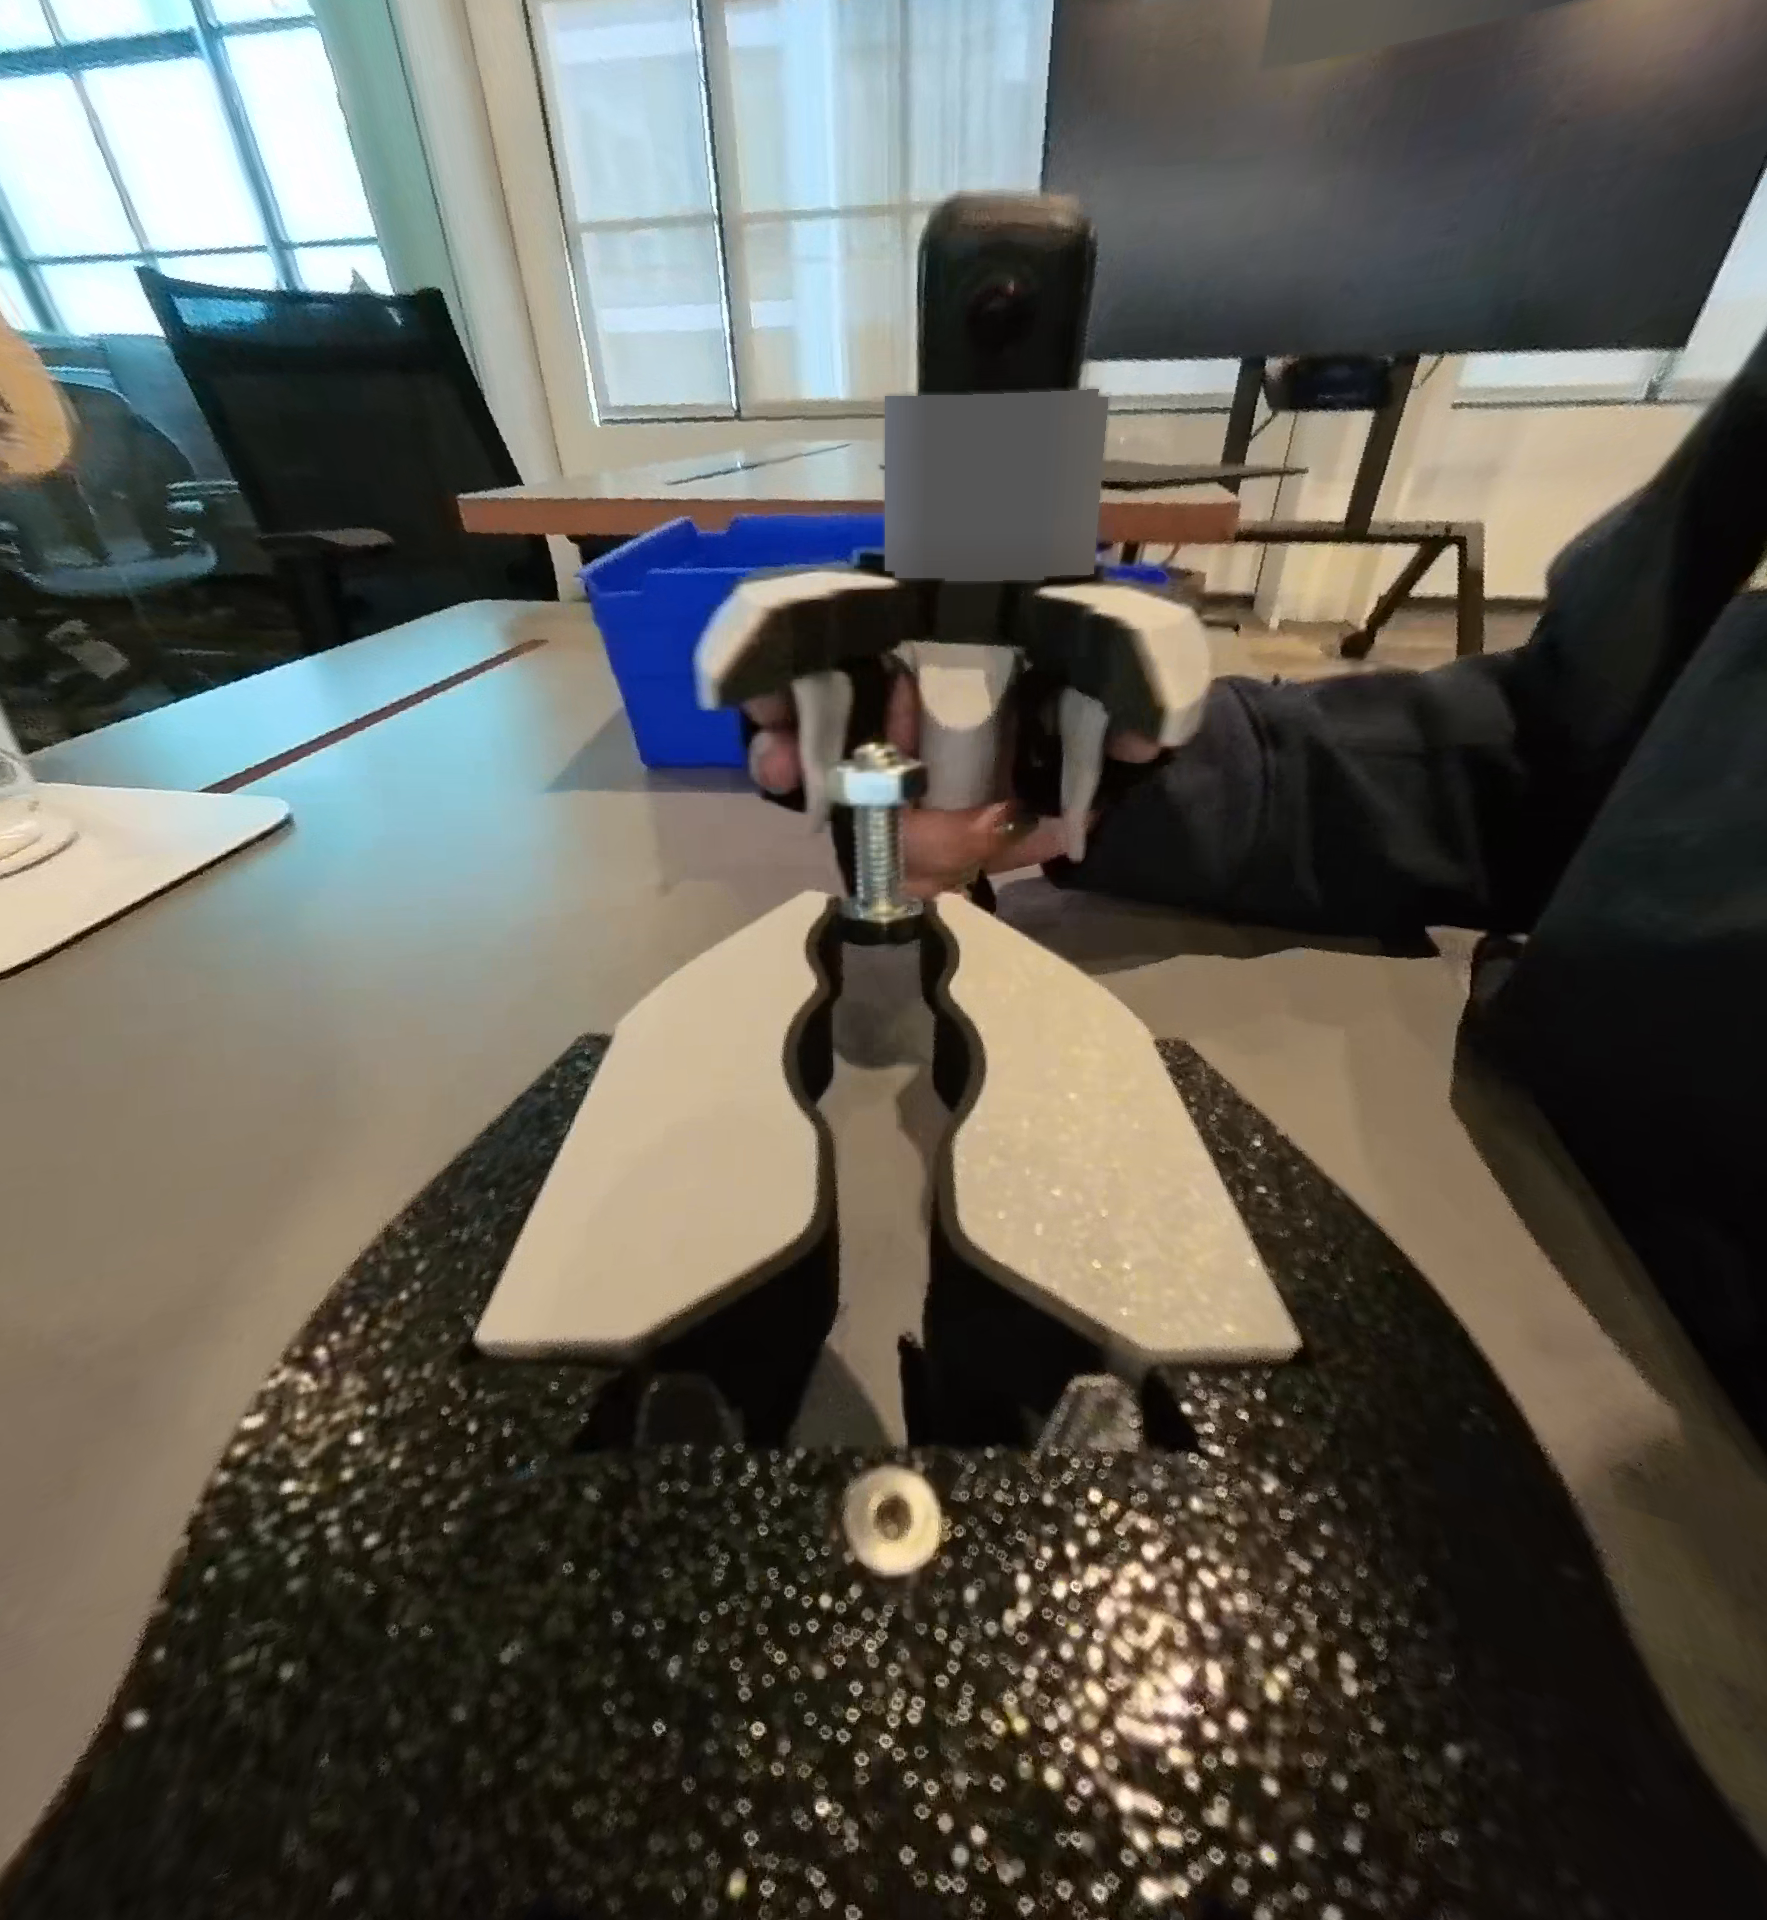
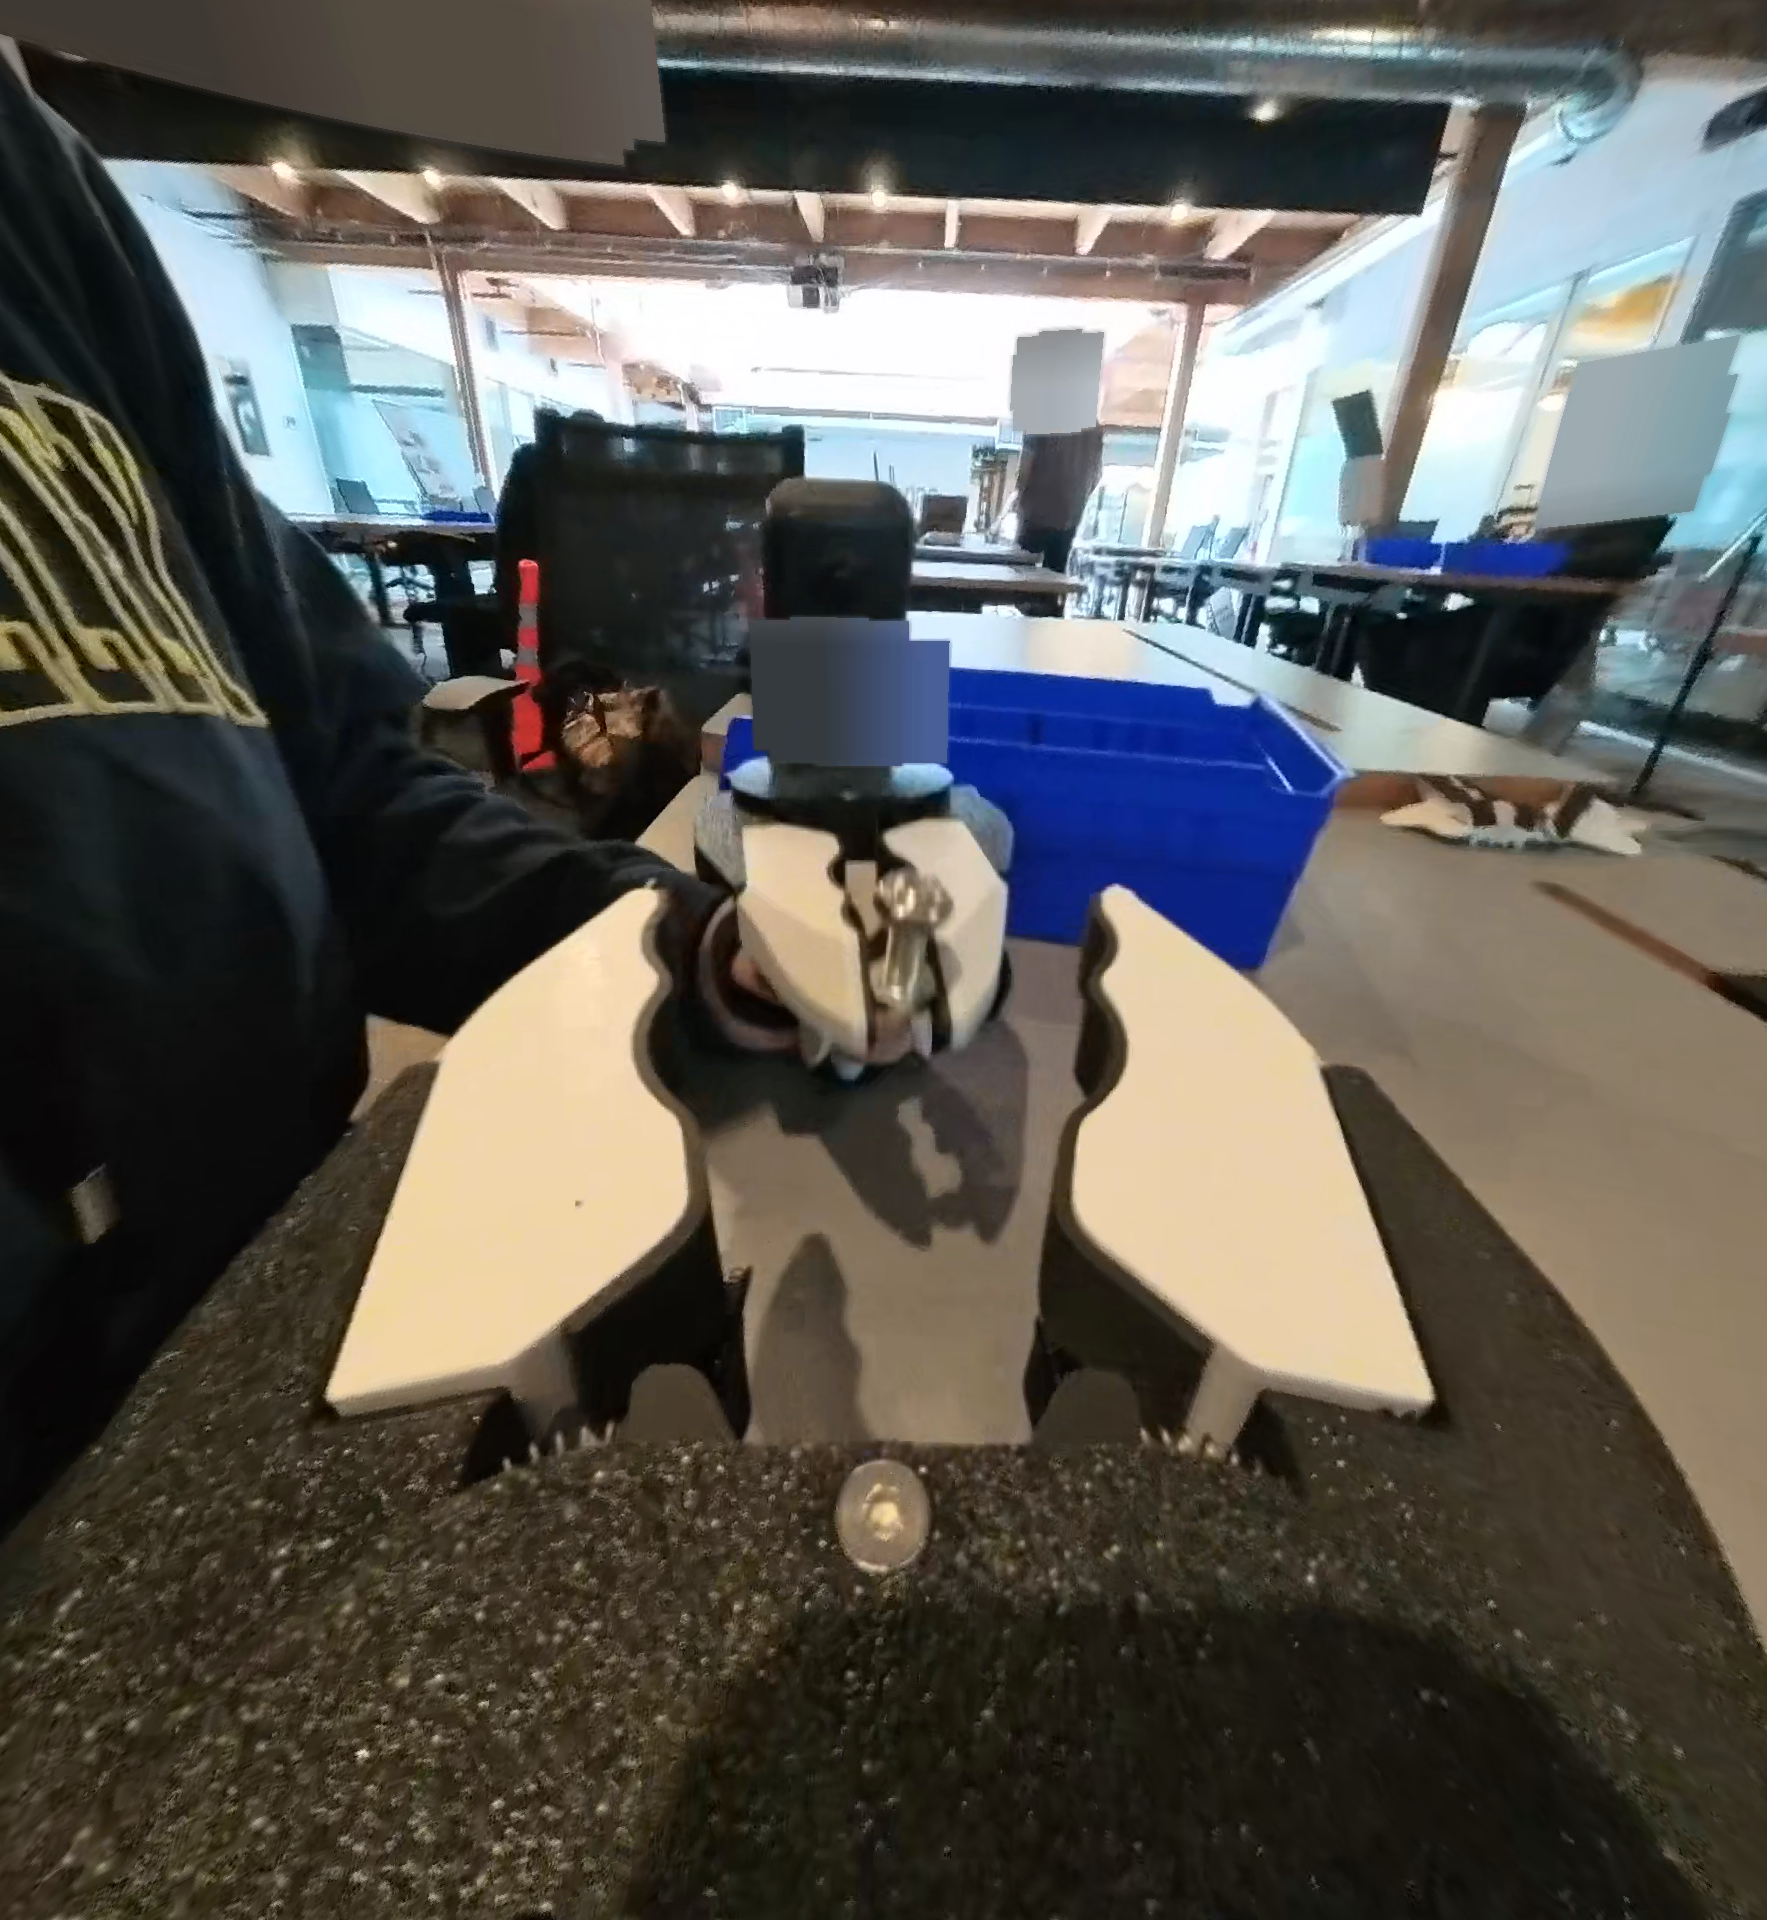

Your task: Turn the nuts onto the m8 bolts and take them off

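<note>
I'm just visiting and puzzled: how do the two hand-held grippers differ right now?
The left gripper has its fingers nearly together, clamping a silver bolt upright by its head, nut near the top; the right gripper has its fingers spread wide, holding nothing. Both have white fingers on black bodies and face each other.

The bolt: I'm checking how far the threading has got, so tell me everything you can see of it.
The bolt is silvery, shiny metal with a fully threaded shank. It stands upright, hex head down, clamped by that head at the fingertips of the left gripper, clear above the grey table. A matching hex nut sits near its top, only the tip showing above it. The open right gripper isn't touching it.
</note>
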